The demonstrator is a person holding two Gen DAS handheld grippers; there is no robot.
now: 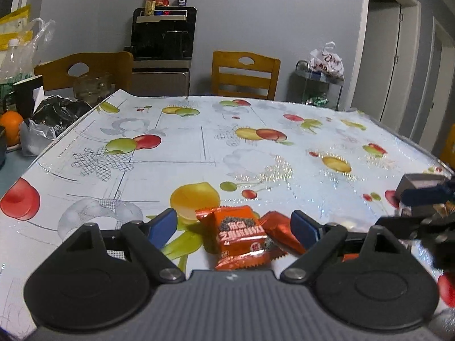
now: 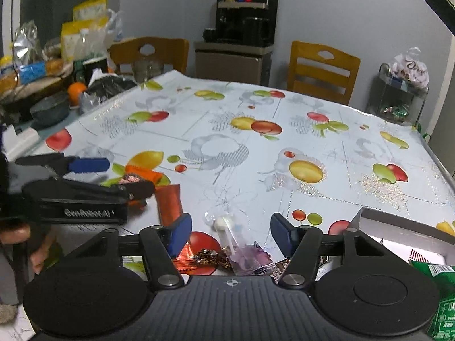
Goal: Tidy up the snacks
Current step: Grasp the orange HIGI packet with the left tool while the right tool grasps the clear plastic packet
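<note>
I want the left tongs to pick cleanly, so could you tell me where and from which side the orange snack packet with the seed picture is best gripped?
Grip the orange snack packet across its puffed middle, coming down from above and behind. It lies flat between the open left tongs, its crimped ends pointing away and toward the camera. A red packet touches its right side, so that finger probably has little room.

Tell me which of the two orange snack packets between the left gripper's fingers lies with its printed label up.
The orange packet nearer the left finger: it shows a dark printed picture and white lettering. The plain shiny orange packet beside it, toward the right finger, shows no print.
</note>
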